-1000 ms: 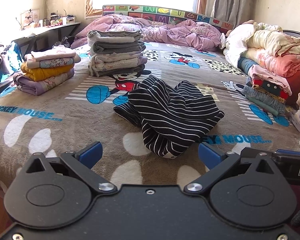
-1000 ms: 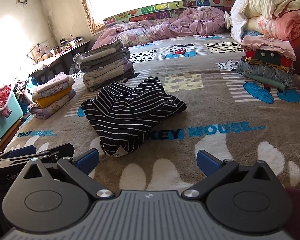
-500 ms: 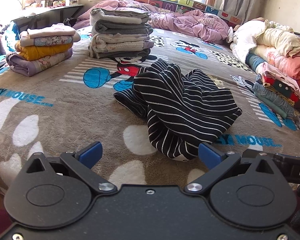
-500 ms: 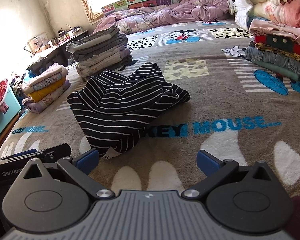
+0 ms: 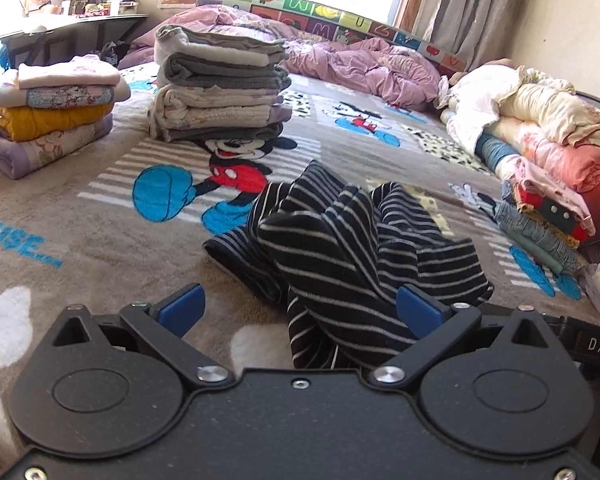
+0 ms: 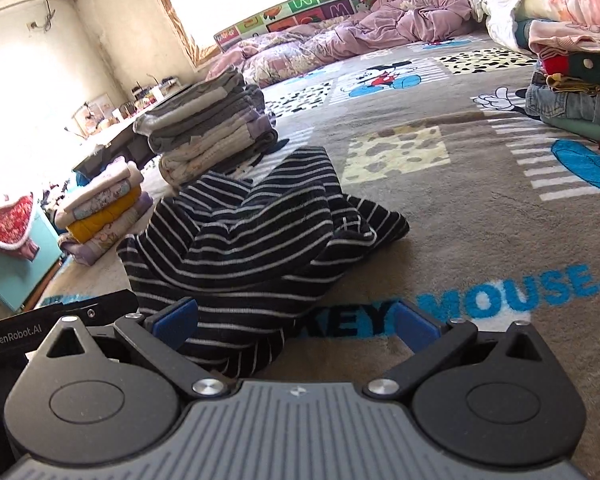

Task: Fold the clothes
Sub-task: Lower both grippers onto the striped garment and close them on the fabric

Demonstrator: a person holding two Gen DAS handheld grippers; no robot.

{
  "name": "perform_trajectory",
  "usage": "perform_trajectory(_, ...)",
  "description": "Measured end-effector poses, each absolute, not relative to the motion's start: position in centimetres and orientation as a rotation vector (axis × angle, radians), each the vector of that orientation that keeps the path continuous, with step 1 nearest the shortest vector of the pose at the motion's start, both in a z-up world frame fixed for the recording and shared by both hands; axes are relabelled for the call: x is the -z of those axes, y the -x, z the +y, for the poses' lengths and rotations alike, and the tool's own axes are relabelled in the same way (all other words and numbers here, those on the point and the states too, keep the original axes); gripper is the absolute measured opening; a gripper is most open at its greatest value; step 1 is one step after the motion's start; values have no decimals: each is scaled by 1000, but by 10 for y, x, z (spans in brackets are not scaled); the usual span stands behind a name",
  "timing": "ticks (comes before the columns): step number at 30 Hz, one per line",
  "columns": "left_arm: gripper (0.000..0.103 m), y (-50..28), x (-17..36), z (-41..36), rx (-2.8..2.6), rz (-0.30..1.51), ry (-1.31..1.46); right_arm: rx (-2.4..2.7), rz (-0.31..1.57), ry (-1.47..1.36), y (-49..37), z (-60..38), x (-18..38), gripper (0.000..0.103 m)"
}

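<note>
On the Mickey Mouse blanket (image 5: 80,240) my striped garment (image 5: 360,256) lies crumpled, its near edge between the spread jaws of my left gripper (image 5: 298,310); my right gripper (image 6: 296,322) gapes too, cloth at its left finger. Folded stacks (image 5: 216,88) sit beyond.

My garment (image 5: 352,256) is black with thin white stripes. The blanket (image 5: 100,248) is brown with blue lettering. My fingertips (image 6: 176,320) are blue.
</note>
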State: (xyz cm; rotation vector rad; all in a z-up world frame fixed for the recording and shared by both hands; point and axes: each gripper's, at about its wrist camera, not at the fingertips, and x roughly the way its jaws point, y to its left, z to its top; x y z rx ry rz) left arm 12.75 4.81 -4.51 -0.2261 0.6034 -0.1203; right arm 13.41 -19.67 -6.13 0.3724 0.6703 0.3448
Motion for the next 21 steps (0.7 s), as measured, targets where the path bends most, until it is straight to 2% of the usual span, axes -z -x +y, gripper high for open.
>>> perform_trajectory(10,101,-161,47,39,216,519,79,-454,501,-301,-173,-202,65,103)
perform_trajectory(13,93,-161,49,36,249,471,24,-503,451,-257,-173,-200,69,103)
perform_trajectory(14,91,-160,48,34,263,448,-4,-522,433,-237,-172,-199,70,100)
perform_trajectory(16,90,-159,46,31,293,412,-52,-558,406,-186,-169,-196,70,87)
perform_trajectory(17,90,-160,47,29,310,408,-67,-580,407,-159,-169,-193,71,75)
perform_trajectory(18,90,-162,48,27,327,415,-74,-596,411,-134,-169,-190,72,68)
perform_trajectory(19,87,-166,50,26,342,424,-76,-596,423,-120,-171,-189,74,68)
perform_trajectory(21,68,-171,55,25,379,444,-81,-592,438,-117,-174,-190,80,68)
